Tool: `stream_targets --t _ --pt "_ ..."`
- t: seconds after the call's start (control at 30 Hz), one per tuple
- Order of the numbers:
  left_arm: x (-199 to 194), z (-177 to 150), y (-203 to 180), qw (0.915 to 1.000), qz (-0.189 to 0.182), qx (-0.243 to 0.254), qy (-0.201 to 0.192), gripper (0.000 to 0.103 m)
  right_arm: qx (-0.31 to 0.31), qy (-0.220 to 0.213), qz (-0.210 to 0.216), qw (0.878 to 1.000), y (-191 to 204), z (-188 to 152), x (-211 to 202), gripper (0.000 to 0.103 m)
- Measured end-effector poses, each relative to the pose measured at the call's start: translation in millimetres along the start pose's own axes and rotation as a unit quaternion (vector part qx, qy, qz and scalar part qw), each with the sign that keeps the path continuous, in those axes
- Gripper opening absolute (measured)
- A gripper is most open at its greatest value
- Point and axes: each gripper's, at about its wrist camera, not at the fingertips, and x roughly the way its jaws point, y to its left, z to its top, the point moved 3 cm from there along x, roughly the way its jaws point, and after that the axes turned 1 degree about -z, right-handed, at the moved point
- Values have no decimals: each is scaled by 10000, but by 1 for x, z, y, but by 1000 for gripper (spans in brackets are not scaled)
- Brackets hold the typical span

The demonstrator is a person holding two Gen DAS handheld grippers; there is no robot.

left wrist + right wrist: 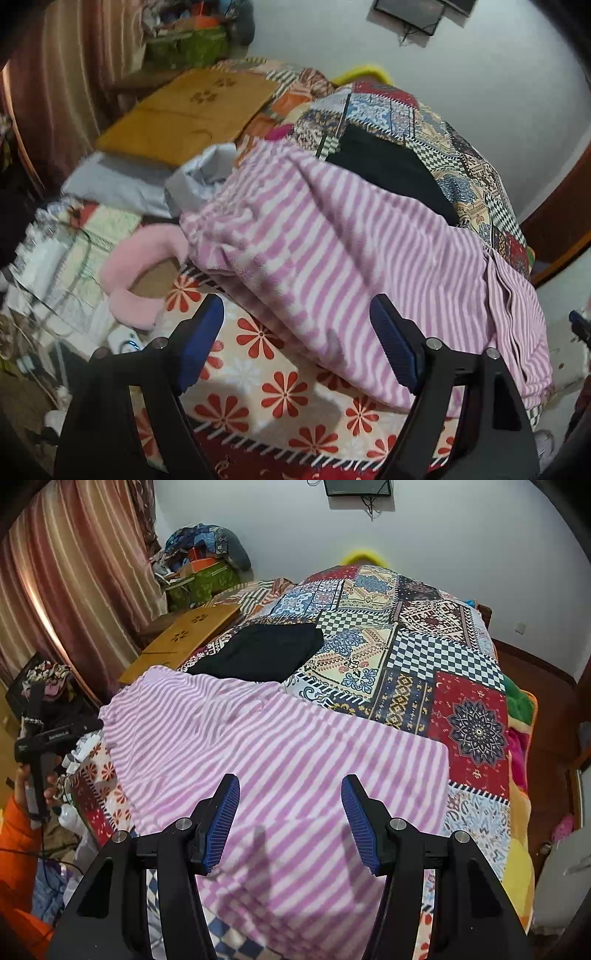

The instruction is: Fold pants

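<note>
My right tool (290,821) hangs directly over the striped pants (258,746), jaws parted and empty. The pants' long axis runs left-right across the bed (406,657). My left tool (295,343), wide and empty, faces their edge ahead-right.
</note>
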Motion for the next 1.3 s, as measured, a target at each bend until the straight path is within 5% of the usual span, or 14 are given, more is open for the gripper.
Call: stream_targets --t 0.23,0.57,0.63,0.8,0.87,1.3 --pt "42 8 19 9982 -121 -493 308 82 56 110 -58 9999 -3 4 14 54" --pt "71 37 34 9949 -335 -941 155 82 152 361 -94 9992 -11 2 35 54" --pt "73 42 32 9961 -178 -862 97 74 173 381 -92 9991 -11 1 37 54" --pt "76 49 25 9986 191 -499 -8 32 215 442 -81 9988 -14 0 40 54" --pt "75 50 20 9990 221 -388 -66 26 215 471 -84 9986 -15 0 42 54" --pt "14 63 1 9966 351 149 -735 18 122 511 97 9986 -2 1 46 54"
